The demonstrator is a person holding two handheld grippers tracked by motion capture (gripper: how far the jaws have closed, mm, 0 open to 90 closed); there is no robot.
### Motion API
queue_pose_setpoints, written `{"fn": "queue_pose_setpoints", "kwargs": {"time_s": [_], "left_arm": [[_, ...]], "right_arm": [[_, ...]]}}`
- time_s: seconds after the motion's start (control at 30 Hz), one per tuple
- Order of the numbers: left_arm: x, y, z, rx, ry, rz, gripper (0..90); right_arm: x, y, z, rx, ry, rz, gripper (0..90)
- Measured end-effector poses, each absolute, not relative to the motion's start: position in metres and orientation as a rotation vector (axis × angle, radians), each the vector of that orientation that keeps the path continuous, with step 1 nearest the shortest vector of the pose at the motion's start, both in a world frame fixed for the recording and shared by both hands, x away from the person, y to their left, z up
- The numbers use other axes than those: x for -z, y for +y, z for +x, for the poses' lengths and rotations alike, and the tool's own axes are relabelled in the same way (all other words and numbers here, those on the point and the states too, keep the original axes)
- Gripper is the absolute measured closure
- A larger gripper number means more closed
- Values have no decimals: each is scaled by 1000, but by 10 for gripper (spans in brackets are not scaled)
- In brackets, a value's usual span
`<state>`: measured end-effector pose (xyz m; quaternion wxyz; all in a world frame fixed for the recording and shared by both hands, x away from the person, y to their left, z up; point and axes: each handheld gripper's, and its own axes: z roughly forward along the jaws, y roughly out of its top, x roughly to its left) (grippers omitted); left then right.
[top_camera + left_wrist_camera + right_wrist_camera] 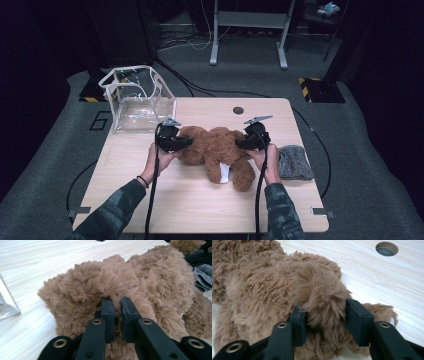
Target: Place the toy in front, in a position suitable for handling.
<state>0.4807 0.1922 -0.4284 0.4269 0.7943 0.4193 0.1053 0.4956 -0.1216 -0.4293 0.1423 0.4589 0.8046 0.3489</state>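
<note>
A brown plush teddy bear point(215, 147) lies in the middle of the wooden table point(200, 210). My left gripper point(187, 142) meets its left side. In the left gripper view the jaws point(117, 301) stand nearly together, their tips pinching a thin fold of the bear's fur point(150, 277). At the bear's right side is my right gripper point(241, 142). In the right gripper view its jaws point(325, 312) stand well apart around a fluffy tuft of the bear point(319, 290), which looks loose and unsqueezed.
A clear plastic bag with white edging point(135, 97) stands at the table's back left corner. A grey knitted cloth point(295, 161) lies near the right edge. A round cable hole point(238, 110) sits at the back of the table.
</note>
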Motion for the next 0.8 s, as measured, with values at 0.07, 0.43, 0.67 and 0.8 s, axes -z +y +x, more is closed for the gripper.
{"fn": "queue_pose_setpoints", "kwargs": {"time_s": [0.07,0.43,0.67,0.8], "left_arm": [[426,194,480,-291,1047,1981,732],[418,202,472,-368,1025,1996,335],[417,213,467,-356,1019,1988,259],[417,217,466,-375,1013,2000,244]], "right_arm": [[427,-124,494,-983,2314,1336,420],[413,-136,475,-983,2278,1360,145],[410,-150,455,-993,2255,1363,124],[415,-163,446,-986,2237,1382,122]]}}
